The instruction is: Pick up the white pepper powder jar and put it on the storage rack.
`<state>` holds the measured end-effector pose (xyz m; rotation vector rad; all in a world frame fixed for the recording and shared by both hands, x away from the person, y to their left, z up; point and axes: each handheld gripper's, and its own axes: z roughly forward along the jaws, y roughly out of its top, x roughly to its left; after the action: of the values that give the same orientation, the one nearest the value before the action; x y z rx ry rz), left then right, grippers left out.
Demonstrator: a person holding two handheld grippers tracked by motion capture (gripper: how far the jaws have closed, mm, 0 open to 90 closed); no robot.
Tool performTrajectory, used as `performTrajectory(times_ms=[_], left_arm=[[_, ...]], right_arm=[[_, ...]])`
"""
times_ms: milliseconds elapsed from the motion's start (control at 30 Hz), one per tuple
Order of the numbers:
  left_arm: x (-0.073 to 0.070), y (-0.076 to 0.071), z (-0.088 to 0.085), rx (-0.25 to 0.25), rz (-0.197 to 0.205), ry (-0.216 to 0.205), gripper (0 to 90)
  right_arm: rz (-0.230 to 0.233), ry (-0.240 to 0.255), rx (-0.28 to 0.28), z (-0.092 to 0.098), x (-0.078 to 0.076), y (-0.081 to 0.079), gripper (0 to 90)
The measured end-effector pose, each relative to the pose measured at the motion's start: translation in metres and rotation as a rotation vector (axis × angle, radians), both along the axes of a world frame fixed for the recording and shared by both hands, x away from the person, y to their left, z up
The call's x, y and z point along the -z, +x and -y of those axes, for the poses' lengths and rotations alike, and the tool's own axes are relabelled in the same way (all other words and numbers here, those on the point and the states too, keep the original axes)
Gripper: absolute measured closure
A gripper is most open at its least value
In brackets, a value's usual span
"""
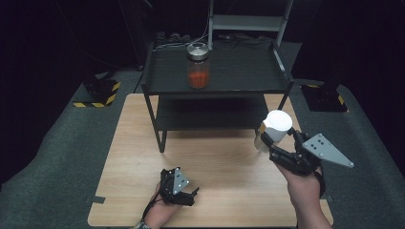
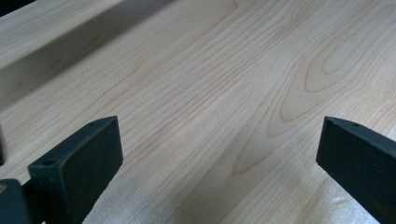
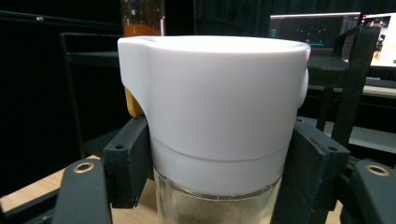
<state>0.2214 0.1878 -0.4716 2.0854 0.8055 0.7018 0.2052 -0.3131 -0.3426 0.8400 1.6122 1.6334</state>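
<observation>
1. White-capped jar: clamped in the right gripper, lifted off the table, just in front of the black shelf's right leg.
2. Left gripper: jaws spread wide, nothing between them, resting near the table's front edge, well before the shelf.
3. Risk: the jaws bite at the cap seam; the glass below could slip.
4. Risk: swinging shelfward may strike the frame or the orange-filled jar on top.

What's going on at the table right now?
The right gripper is shut on a white-capped glass jar, holding it above the wooden table in front of the black shelf rack. A metal-lidded jar of orange contents stands on the rack's top shelf. The left gripper rests open and empty near the table's front edge.
</observation>
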Motion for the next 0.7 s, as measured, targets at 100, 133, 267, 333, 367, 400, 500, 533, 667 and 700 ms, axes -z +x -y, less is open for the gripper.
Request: performTrajectory(times_ms=[100,133,267,333,367,400,500,533,667,700], left_arm=[[0.0,0.0,0.0,-0.001,-0.001,-0.003,0.8],[0.0,0.0,0.0,-0.001,-0.002,-0.004,0.8],[0.0,0.0,-0.001,0.0,0.0,-0.005,0.8],[0.0,0.0,-0.001,0.001,0.0,-0.007,0.8],[0.0,0.0,-0.001,0.001,0.0,-0.007,0.8],[0.0,0.0,-0.002,0.001,0.0,-0.008,0.8],[0.0,0.0,-0.002,0.002,0.0,-0.009,0.7],[0.001,0.0,-0.002,0.001,0.0,-0.011,0.8],[0.0,0.0,-0.002,0.003,0.0,-0.007,0.8],[0.0,0.0,-0.002,0.004,0.0,-0.007,0.7]], right_arm=[[0.007,-0.001,0.002,0.0,-0.003,0.0,30.0],[0.012,-0.001,0.002,0.0,-0.005,0.0,30.1],[0.022,-0.005,0.002,-0.002,-0.013,0.001,30.1],[0.028,-0.009,0.004,-0.004,-0.017,0.002,30.1],[0.031,-0.011,0.005,-0.005,-0.02,0.003,30.1],[0.033,-0.013,0.005,-0.006,-0.021,0.003,30.1],[0.041,-0.018,0.005,-0.008,-0.028,0.005,30.1],[0.043,-0.019,0.006,-0.009,-0.03,0.006,30.1],[0.054,-0.014,0.01,-0.013,-0.036,0.009,30.1],[0.055,-0.009,0.011,-0.014,-0.038,0.01,30.1]])
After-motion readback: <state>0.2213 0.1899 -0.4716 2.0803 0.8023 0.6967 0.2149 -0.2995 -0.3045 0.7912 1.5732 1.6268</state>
